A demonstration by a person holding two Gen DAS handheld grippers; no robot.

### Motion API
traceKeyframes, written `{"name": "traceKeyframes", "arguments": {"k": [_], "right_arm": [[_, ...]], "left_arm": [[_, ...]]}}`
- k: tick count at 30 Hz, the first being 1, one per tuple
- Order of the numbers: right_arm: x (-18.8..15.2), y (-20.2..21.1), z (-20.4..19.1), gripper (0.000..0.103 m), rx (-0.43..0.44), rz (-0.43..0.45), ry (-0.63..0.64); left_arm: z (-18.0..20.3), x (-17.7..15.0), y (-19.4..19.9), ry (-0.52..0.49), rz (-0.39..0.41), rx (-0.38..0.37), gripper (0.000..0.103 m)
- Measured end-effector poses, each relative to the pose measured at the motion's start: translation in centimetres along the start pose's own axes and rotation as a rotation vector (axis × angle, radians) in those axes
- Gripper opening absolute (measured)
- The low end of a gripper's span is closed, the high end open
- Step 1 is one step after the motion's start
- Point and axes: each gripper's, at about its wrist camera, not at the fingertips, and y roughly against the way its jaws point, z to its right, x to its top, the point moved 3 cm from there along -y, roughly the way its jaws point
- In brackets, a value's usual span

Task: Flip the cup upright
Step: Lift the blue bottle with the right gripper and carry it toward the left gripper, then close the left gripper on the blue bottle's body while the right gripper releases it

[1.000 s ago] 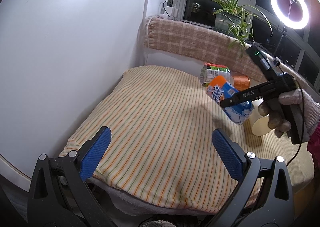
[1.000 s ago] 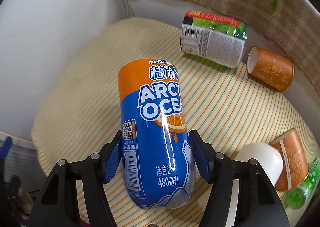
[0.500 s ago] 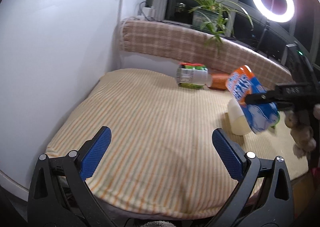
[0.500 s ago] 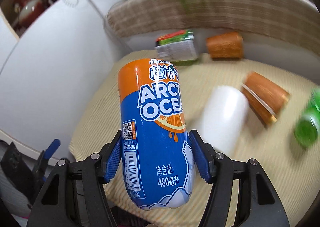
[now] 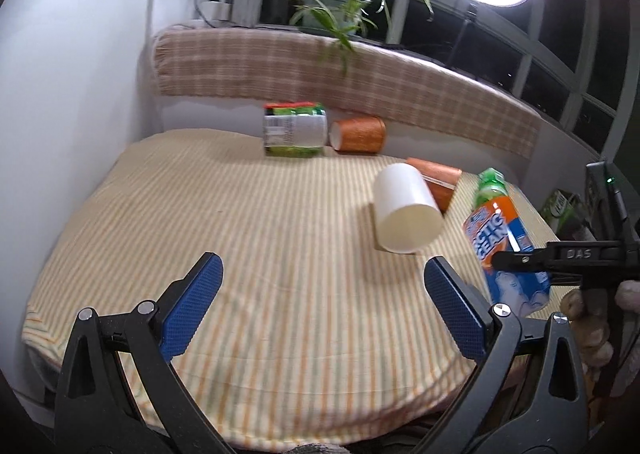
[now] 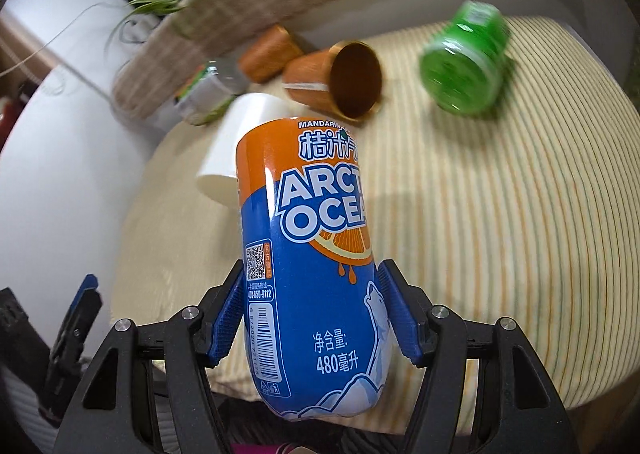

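Observation:
My right gripper (image 6: 312, 318) is shut on a blue and orange Arctic Ocean bottle (image 6: 312, 254) and holds it tilted above the striped cushion (image 6: 480, 234); the bottle also shows at the right of the left wrist view (image 5: 504, 246). My left gripper (image 5: 320, 306) is open and empty above the cushion's (image 5: 240, 234) front edge. A white cup (image 5: 404, 214) lies on its side at mid-right, also in the right wrist view (image 6: 236, 142). An orange cup (image 5: 438, 182) lies behind it, its mouth showing in the right wrist view (image 6: 340, 78). Another orange cup (image 5: 358, 134) lies at the back.
A green-labelled jar (image 5: 294, 130) lies on its side at the back next to the far orange cup. A green bottle (image 6: 464, 62) lies at the cushion's right side. A checked bolster (image 5: 320, 70) runs along the back; a white wall (image 5: 72, 74) stands left.
My right gripper has carried the bottle to the right, clear of the white cup, and lower. The left view has swung so the cups sit nearer its middle.

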Motion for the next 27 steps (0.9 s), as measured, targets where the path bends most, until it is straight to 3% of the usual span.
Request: {"name": "traceKeyframes", "arguments": {"k": [13,18,23,27], "right_arm": [[-0.1,-0.3,3.2,0.067,-0.020,0.009,-0.072],[-0.3,0.9,3.5,0.074,-0.021,0.035,-0.042],[-1.1,4.4,4.2,0.076,0.013,0.126,-0.029],[-2.5,7.5,5.4,0.077,0.023,0.200,-0.042]], "left_arm": [[2.9,0.4,-1.0,-0.026,-0.029,-0.037,0.102],[4.9,0.5,-1.7,-0.055,-0.050,-0.075,0.098],[7.1,0.3,-3.5,-0.047,-0.124,-0.162,0.097],[8.7,0.4,-5.4,0.014,-0.225,-0.277,0.097]]}}
